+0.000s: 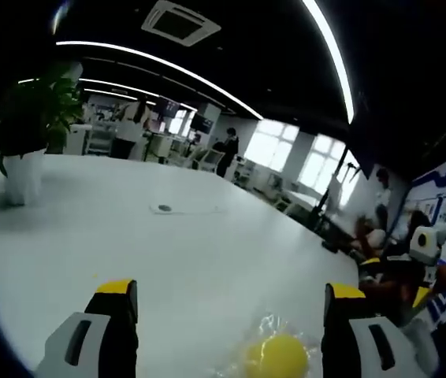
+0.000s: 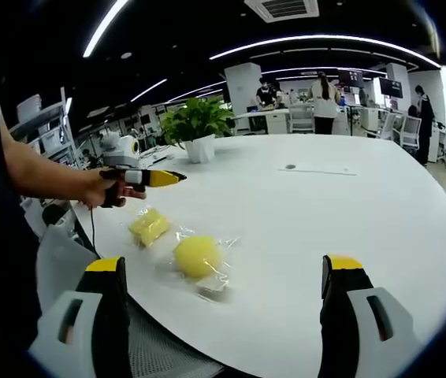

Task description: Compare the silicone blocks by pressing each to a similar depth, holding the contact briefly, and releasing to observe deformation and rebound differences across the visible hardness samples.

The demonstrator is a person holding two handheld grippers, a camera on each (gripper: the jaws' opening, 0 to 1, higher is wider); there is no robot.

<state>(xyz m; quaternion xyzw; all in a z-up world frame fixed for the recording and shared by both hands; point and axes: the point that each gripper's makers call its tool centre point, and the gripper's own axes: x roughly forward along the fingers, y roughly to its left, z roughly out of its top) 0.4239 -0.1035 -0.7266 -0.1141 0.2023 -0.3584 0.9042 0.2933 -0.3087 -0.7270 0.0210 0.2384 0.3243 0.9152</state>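
My right gripper [image 2: 223,315] is spread wide, empty, at the table's [image 2: 365,213] near edge. Yellow ball [image 2: 197,256] and yellow block [image 2: 149,226], both bagged, lie ahead-left. My left gripper [image 1: 231,315], spread, hovers over the ball; open tabletop beyond.

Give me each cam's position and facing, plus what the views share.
Left gripper view: rides the left gripper, jaws open, low over the white table, facing a plant and windows; yellow ball between the jaws.
Right gripper view: rides the right gripper, jaws open, at the table edge, facing ball, yellow block, and the person's hand.
Shared: table, ball, plant.
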